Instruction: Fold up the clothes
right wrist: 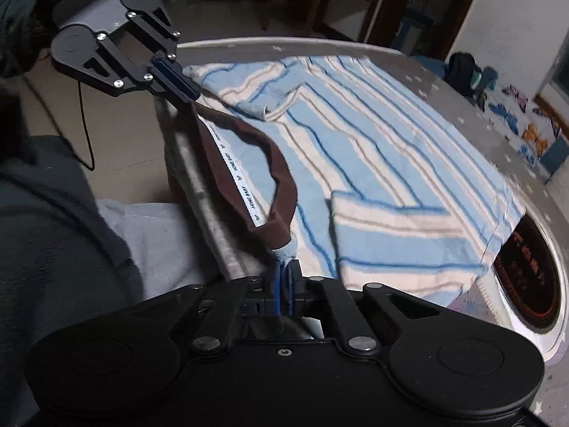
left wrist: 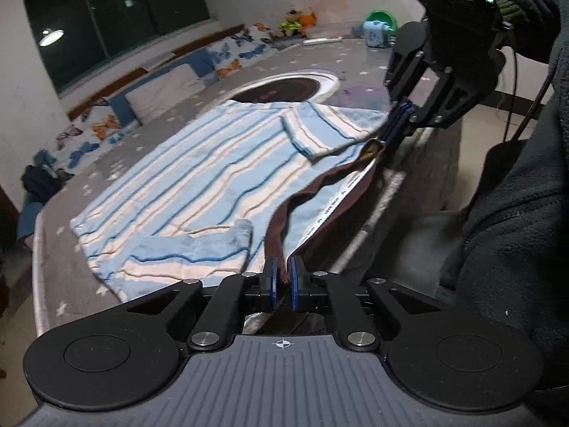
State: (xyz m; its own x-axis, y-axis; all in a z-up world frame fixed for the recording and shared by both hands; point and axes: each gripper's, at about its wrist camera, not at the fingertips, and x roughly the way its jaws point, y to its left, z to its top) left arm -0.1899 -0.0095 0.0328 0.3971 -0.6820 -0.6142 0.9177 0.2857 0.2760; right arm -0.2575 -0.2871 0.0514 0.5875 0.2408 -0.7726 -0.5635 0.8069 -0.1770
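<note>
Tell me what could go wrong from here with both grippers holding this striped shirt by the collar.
1. Both the left gripper and right gripper pinch only the brown collar at its ends; lifting could stretch it or let it slip from the fingers.
2. The shirt lies at the bed edge, so it could slide off toward the floor.
3. The sleeves are already folded in; a quick lift may flip them open.

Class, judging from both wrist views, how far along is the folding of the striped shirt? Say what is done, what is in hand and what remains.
Done: the shirt lies flat on the table, both sleeves folded inward. In hand: the left gripper and right gripper, jaws shut, each pinch an end of the brown collar at the table's near edge. Left: folding the body over; no such fold shows yet.
</note>
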